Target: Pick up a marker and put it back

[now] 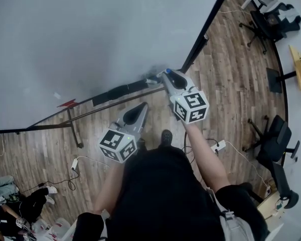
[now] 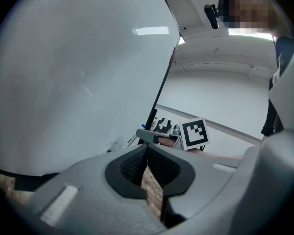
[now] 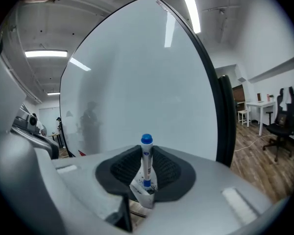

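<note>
My right gripper (image 3: 146,151) has its jaws clenched on the marker (image 3: 146,163). The marker stands upright between the pads, with its blue cap clear above them. In the head view the right gripper (image 1: 165,75) sits at the lower right corner of the whiteboard (image 1: 90,34), just above the ledge (image 1: 121,91) along its bottom edge. The marker is too small there to make out with certainty. My left gripper (image 2: 148,148) hangs nearer my body, its jaws closed tip to tip on nothing, with only the wooden floor (image 2: 152,190) showing behind them. I judge the put-back step to be in hand. Risks from here:

- The cap end protrudes, so contact with the board or ledge may lever the marker askew in the pads.
- Releasing before the barrel lies on the ledge would probably drop it to the floor.
- The ledge looks narrow, so a round barrel set down crooked may roll off.
</note>
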`<state>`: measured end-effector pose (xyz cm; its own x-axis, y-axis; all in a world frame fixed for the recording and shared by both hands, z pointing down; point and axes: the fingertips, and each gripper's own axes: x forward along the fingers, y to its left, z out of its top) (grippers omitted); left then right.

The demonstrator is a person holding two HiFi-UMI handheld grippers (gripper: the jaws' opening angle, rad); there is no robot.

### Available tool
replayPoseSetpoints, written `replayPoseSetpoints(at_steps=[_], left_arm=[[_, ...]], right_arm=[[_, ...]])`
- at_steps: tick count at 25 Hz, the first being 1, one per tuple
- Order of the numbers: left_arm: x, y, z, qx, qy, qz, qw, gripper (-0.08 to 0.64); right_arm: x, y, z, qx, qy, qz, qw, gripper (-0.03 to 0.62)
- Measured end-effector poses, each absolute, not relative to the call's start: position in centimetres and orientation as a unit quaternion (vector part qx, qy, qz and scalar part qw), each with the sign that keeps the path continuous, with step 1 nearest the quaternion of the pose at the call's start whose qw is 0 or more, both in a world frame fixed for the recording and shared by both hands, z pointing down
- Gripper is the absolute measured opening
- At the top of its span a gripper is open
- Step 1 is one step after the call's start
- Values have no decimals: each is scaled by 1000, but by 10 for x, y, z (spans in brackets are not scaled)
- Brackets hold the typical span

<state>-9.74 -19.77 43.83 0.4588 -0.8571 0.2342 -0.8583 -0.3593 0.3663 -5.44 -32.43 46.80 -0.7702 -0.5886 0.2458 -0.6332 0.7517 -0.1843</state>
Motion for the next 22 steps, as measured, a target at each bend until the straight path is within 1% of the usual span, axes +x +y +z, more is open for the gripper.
replayPoseSetpoints(at_steps=[6,22], left_arm=[[-114,-206,442,824,-516,2,234,9],[-122,-208,451,819,-518,1,247,11]], right_arm=[[-71,-332,487,325,-929,145,101,75],[-81,-335,534,317,-917,200,136,75]])
